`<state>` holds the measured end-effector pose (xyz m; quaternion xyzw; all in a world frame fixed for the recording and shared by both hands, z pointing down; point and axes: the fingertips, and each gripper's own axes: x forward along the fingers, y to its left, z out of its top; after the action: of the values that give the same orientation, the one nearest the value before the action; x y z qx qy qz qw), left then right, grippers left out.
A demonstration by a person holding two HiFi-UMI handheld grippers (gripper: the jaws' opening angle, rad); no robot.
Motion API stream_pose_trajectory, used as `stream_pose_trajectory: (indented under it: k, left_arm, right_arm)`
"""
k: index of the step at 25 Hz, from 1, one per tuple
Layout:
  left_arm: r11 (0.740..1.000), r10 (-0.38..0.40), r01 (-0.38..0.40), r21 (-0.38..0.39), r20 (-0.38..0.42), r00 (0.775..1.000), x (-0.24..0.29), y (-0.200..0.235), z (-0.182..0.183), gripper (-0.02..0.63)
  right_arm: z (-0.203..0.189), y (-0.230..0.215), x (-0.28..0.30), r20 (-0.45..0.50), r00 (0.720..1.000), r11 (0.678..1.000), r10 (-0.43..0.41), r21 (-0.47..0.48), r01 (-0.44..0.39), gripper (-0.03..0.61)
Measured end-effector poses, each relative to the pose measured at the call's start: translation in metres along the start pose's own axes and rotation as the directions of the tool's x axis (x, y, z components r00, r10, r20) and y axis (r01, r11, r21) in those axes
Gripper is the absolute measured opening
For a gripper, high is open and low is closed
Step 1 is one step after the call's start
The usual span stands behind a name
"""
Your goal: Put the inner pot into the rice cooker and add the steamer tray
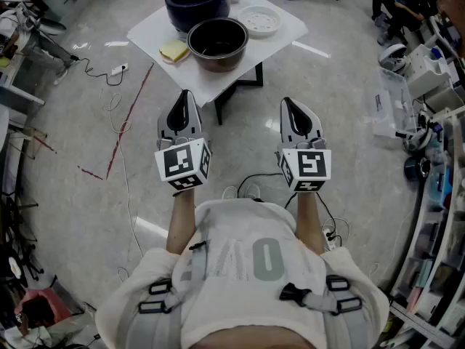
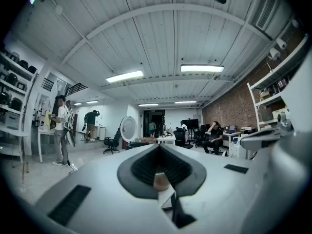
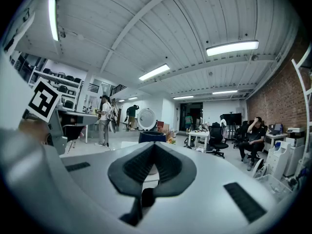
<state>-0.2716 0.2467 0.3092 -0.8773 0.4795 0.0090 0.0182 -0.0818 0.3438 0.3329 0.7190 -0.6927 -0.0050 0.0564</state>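
Person stands well back from the white table (image 1: 149, 29). Left gripper (image 1: 184, 102) and right gripper (image 1: 289, 107) are held level, side by side. Both pairs of jaws are pressed together with nothing between them.

Inner pot (image 1: 218, 43) sits empty on the table near its front corner, just beside the dark rice cooker (image 1: 197, 0). Steamer tray (image 1: 259, 20) lies right of the cooker, a yellow cloth (image 1: 174, 50) left of the pot. Nothing loaded yet.

Risks, as judged: the pot lies close to the table edge, so a clumsy approach could shove it off. A pinch on its thin rim may let it tilt (a one-sided hold). Cable (image 1: 251, 182) on the floor by the feet could snag a step.

Writing: pale letters on the person's shirt, not legible. The cubes carry square markers only.
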Motion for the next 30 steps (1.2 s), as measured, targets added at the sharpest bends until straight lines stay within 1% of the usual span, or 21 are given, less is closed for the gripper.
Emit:
stream_pose_trajectory:
  k: [6, 11, 15, 19, 24, 27, 30]
  left_arm:
    - [1.0, 0.01, -0.01, -0.016, 0.001, 1.0, 0.006, -0.008, -0.003, 0.02]
    - [0.999, 0.036, -0.036, 0.005, -0.005, 0.999, 0.005, -0.017, -0.01, 0.021]
    - [0.997, 0.074, -0.074, 0.002, -0.004, 0.997, -0.002, -0.018, -0.018, 0.021]
    - [0.994, 0.107, -0.107, -0.019, -0.001, 0.994, -0.002, -0.016, -0.016, 0.021]
    - [0.995, 0.102, -0.102, 0.016, 0.013, 0.995, 0.021, -0.017, -0.014, 0.021]
    - [0.994, 0.106, -0.106, 0.004, 0.014, 0.994, 0.041, -0.01, -0.017, 0.021]
    - [0.993, 0.118, -0.118, -0.006, 0.022, 0.993, 0.07, -0.004, -0.02, 0.021]
  right_arm:
    - [-0.006, -0.013, 0.003, -0.004, 1.0, 1.0, 0.015, 0.009, -0.015, 0.006]
    - [-0.024, -0.019, 0.001, 0.011, 0.997, 0.994, 0.076, 0.075, -0.076, 0.008]
    - [-0.043, -0.024, 0.004, -0.009, 0.996, 0.996, 0.085, 0.043, -0.084, 0.008]
    - [-0.047, -0.025, 0.01, -0.011, 0.991, 0.989, 0.132, 0.063, -0.131, 0.008]
    - [-0.049, -0.028, 0.036, -0.007, 0.989, 0.986, 0.151, 0.078, -0.15, 0.008]
    - [-0.045, -0.029, 0.057, 0.002, 0.986, 0.985, 0.166, 0.05, -0.166, 0.008]
    - [-0.039, -0.044, 0.083, 0.009, 0.987, 0.987, 0.161, 0.006, -0.161, 0.008]
